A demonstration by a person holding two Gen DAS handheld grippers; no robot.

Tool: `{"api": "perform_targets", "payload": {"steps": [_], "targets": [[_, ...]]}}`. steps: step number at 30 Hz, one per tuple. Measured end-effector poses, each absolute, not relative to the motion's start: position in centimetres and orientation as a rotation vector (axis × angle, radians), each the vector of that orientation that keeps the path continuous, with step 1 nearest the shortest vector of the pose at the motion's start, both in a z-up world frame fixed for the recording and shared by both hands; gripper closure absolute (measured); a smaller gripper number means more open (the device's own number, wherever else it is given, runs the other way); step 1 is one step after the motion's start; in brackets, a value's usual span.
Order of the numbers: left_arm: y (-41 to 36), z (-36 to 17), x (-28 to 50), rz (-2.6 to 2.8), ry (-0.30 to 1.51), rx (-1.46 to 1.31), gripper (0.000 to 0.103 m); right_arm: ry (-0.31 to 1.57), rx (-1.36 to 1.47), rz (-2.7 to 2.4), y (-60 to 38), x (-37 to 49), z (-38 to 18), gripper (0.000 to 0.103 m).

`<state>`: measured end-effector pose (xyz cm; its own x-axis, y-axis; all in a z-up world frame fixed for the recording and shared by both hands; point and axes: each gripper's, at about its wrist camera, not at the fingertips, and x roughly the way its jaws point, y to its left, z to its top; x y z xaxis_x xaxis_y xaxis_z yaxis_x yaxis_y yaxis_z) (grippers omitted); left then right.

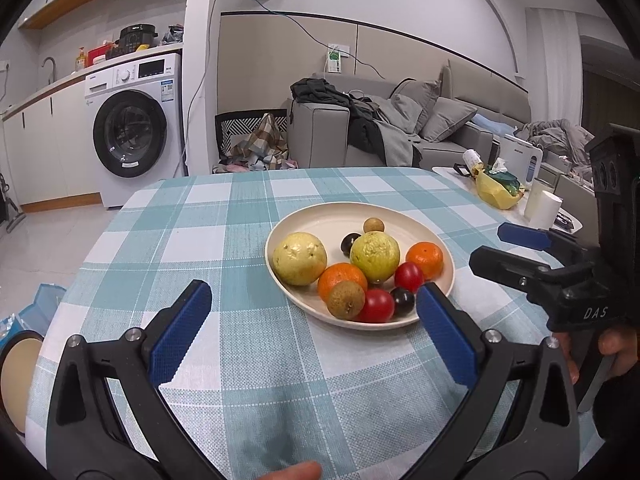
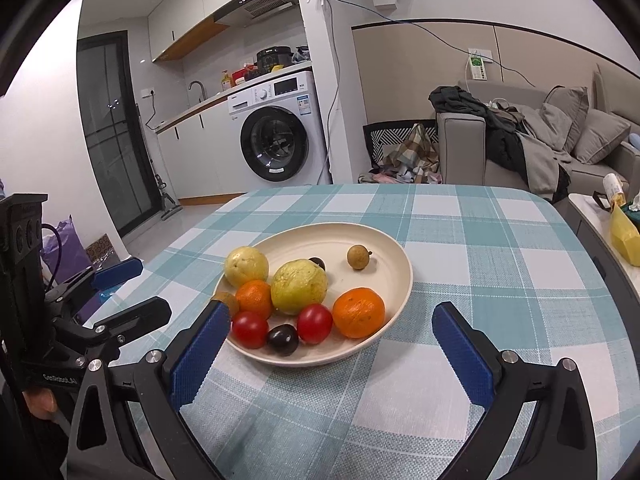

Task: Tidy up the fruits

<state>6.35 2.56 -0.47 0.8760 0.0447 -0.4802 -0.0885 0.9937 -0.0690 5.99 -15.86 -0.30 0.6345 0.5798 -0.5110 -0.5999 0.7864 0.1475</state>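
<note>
A cream plate (image 1: pixel 320 222) (image 2: pixel 380 276) on the checked tablecloth holds two yellow-green guavas (image 1: pixel 300 258) (image 2: pixel 299 287), two oranges (image 1: pixel 425 259) (image 2: pixel 359 312), two red tomatoes (image 1: pixel 378 306) (image 2: pixel 314 323), two dark plums (image 1: pixel 402 300) (image 2: pixel 283 340) and two brown longans (image 1: pixel 346 300) (image 2: pixel 358 257). My left gripper (image 1: pixel 314 288) (image 2: pixel 154 286) is open at the plate's near left rim, holding nothing. The right gripper (image 2: pixel 330 309) (image 1: pixel 486 245) also stands open and empty, its fingers on either side of the plate's near edge, above the cloth.
To the right, a low side table carries a yellow bag (image 1: pixel 496 188) and a white cup (image 1: pixel 542 204). A grey sofa (image 2: pixel 580 148) stands behind it. The washing machine (image 1: pixel 132 128) is far left. A round tan object (image 1: pixel 16 376) sits below the table's left edge.
</note>
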Motion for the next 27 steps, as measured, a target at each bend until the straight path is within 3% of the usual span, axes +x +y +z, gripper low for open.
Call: {"api": "perform_targets", "payload": {"steps": [27], "targets": [[1.1, 0.4, 5.4, 0.042, 0.460, -0.065, 0.001, 0.492, -0.066, 0.687, -16.4, 3.4, 0.6, 0.000]]}}
